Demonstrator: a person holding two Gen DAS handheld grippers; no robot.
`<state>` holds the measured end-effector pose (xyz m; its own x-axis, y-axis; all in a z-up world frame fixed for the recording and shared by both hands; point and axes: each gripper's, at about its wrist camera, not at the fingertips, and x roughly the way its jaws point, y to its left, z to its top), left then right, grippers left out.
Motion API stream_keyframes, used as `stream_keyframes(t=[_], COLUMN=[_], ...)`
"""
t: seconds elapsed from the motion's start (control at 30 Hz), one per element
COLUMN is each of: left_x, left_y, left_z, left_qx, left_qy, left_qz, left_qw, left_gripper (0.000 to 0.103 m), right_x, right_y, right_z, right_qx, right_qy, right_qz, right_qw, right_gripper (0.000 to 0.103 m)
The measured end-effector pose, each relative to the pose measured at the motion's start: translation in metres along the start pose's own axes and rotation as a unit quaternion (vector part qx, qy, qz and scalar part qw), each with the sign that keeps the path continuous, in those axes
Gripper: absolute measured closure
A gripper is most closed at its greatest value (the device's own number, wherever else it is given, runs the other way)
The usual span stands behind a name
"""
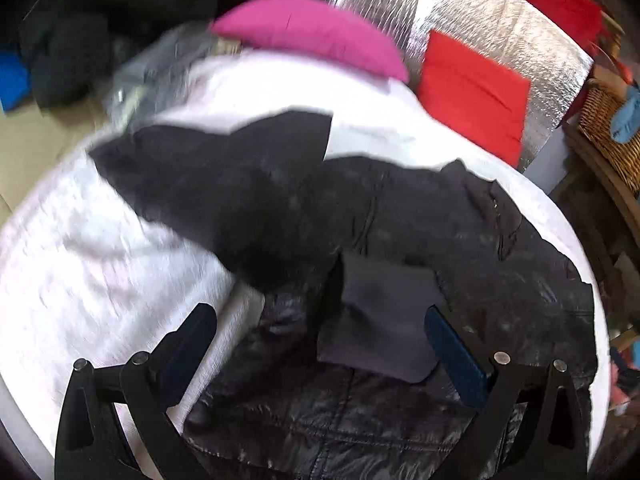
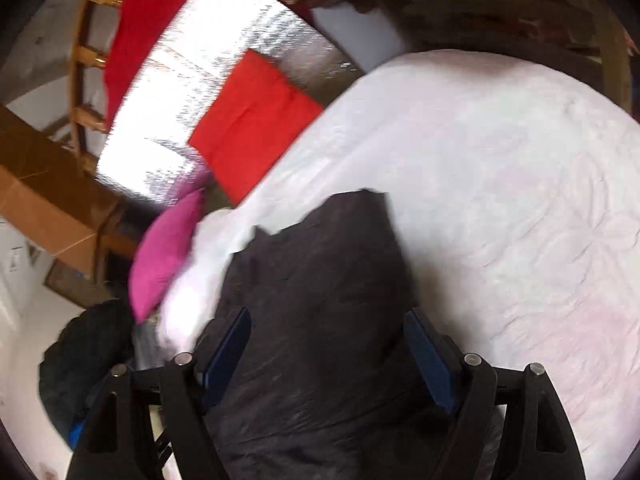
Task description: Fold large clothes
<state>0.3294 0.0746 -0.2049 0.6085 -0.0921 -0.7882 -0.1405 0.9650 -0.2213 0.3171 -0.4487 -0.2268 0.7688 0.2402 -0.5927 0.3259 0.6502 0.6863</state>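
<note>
the left gripper point(image 1: 318, 328) has its fingers point(image 1: 456, 354) spread wide over the black jacket point(image 1: 400, 220), nothing pressed between them; a flat dark flap of the jacket lies in the gap. the right gripper point(image 2: 326, 340) also stands with its fingers point(image 2: 430, 364) well apart, hovering above a dark sleeve or fold of the same jacket, not clamped on it. the jacket lies spread on a white bedcover point(image 1: 80, 248), shiny quilted part nearest, one dull sleeve thrown across toward the left in the left wrist view. the cover is wrinkled, and both views are blurred. past the jacket a pink cushion point(image 1: 312, 32) rests at the far edge of the cover, with grey cloth point(image 1: 160, 68) just beside it. beyond lies a silver foil mat point(image 1: 500, 28) with a folded red cloth point(image 1: 472, 96) on it. a wicker basket point(image 1: 608, 128) stands off to the right, something blue hanging over its rim. a cardboard box point(image 2: 44, 200) and a wooden chair point(image 2: 84, 56) sit further back.
</note>
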Motion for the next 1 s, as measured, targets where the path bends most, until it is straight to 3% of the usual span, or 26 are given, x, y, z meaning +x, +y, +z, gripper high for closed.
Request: stream_keyframes(t=[0.1,0.17,0.33,0.43,0.6,0.7,0.77,0.8,1.0], left_x=[0.005,0.006,0.005,0.009,0.026,0.033,0.034,0.035,0.046], left_y=[0.002,0.002,0.003,0.009,0.01,-0.004,-0.011,-0.014,-0.01], left_z=[-0.004,-0.006,-0.013,-0.016,-0.015,-0.017,-0.017,-0.018,-0.016], left_qx=[0.004,0.003,-0.008,-0.032,-0.053,-0.041,-0.026,-0.017,-0.038], left_qy=[0.018,0.027,0.05,0.064,0.073,0.074,0.074,0.071,0.075], left_qz=[-0.017,-0.039,-0.071,-0.085,-0.083,-0.082,-0.078,-0.067,-0.067], left_qw=[0.9997,0.9989,0.9962,0.9939,0.9925,0.9931,0.9939,0.995,0.9942], left_gripper=[0.036,0.043,0.038,0.022,0.022,0.023,0.036,0.037,0.03], right_x=[0.019,0.028,0.047,0.054,0.071,0.07,0.069,0.069,0.072], right_y=[-0.005,-0.013,-0.018,-0.017,-0.01,-0.009,-0.012,-0.012,-0.017], right_z=[0.007,0.008,0.008,0.006,-0.003,-0.004,-0.004,-0.003,-0.004], right_qx=[-0.009,-0.01,-0.03,-0.037,-0.053,-0.061,-0.057,-0.056,-0.053], right_qy=[0.005,0.016,0.026,0.033,0.052,0.048,0.045,0.044,0.053], right_qz=[-0.03,-0.031,-0.054,-0.061,-0.081,-0.09,-0.086,-0.085,-0.085], right_qw=[0.999,0.999,0.998,0.997,0.994,0.993,0.994,0.994,0.994], right_gripper=[0.022,0.022,0.022,0.023,0.034,0.038,0.04,0.04,0.04])
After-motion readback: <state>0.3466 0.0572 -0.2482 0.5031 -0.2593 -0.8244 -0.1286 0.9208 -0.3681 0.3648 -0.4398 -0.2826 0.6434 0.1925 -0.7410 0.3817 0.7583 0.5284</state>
